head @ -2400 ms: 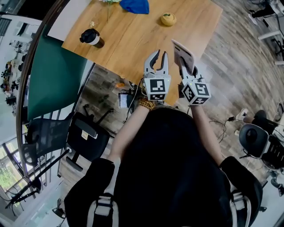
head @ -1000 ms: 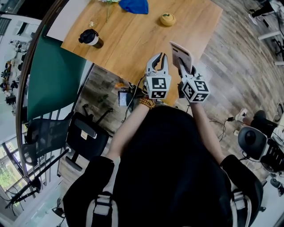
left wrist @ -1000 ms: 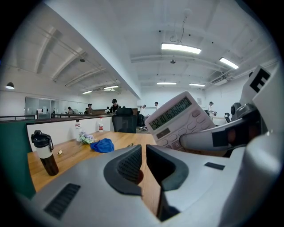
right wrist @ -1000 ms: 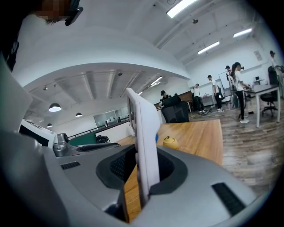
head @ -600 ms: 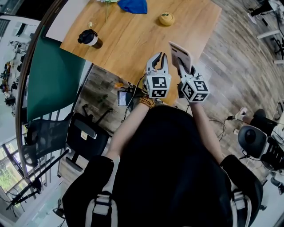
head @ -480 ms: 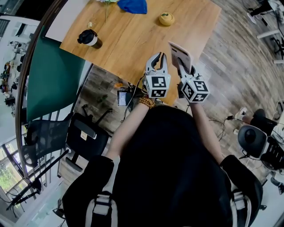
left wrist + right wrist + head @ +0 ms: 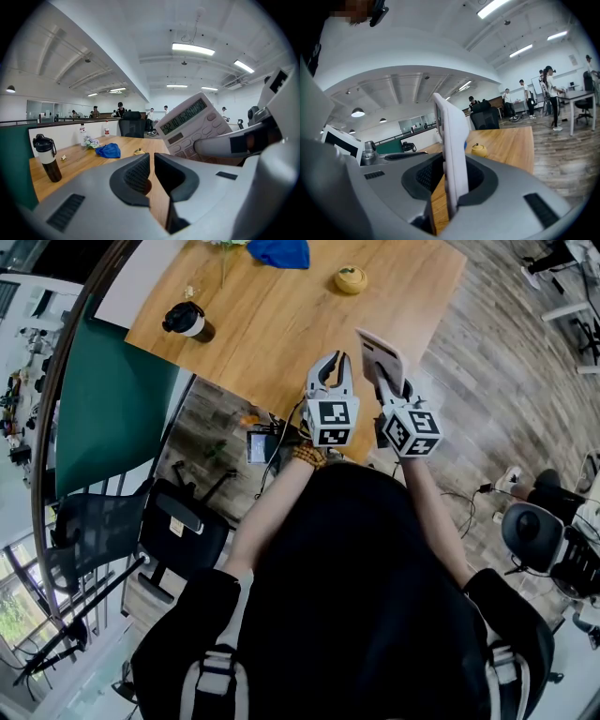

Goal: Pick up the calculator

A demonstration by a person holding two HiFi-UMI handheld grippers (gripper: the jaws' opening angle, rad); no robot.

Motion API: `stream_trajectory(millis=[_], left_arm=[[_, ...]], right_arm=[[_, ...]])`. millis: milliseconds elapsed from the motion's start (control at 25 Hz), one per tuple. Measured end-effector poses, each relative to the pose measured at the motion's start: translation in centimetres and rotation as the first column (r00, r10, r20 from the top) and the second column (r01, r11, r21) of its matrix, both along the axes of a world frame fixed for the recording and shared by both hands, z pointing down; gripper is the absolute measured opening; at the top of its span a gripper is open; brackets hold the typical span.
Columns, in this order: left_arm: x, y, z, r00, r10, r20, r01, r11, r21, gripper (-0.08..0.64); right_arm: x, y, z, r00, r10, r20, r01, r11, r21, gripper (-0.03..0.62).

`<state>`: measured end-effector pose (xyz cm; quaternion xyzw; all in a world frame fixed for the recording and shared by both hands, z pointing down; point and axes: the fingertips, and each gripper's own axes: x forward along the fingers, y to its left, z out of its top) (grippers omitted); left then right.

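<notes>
Over the wooden table (image 7: 272, 334), at centre frame, my right gripper (image 7: 394, 390) clamps the calculator (image 7: 379, 354), raised clear (pickup looks done); my left gripper (image 7: 332, 365) is closed and empty.

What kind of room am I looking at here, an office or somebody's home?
Probably an open-plan office or shared workspace: there is a large light wooden table, a black office chair beside it, long ceiling strip lights, and people standing near desks in the background.
</notes>
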<state>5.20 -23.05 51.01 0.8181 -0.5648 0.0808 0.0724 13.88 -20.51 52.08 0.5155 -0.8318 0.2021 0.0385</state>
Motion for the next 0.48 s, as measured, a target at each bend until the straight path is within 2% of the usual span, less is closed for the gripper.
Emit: stream_trajectory(millis=[480], left_arm=[[0.43,0.55,0.59,1.0,0.006,-0.002,-0.006,1.0,-0.014,0.049]], right_arm=[[0.51,0.64,0.61,1.0,0.003,-0.003,-0.003,1.0,-0.016,0.087]])
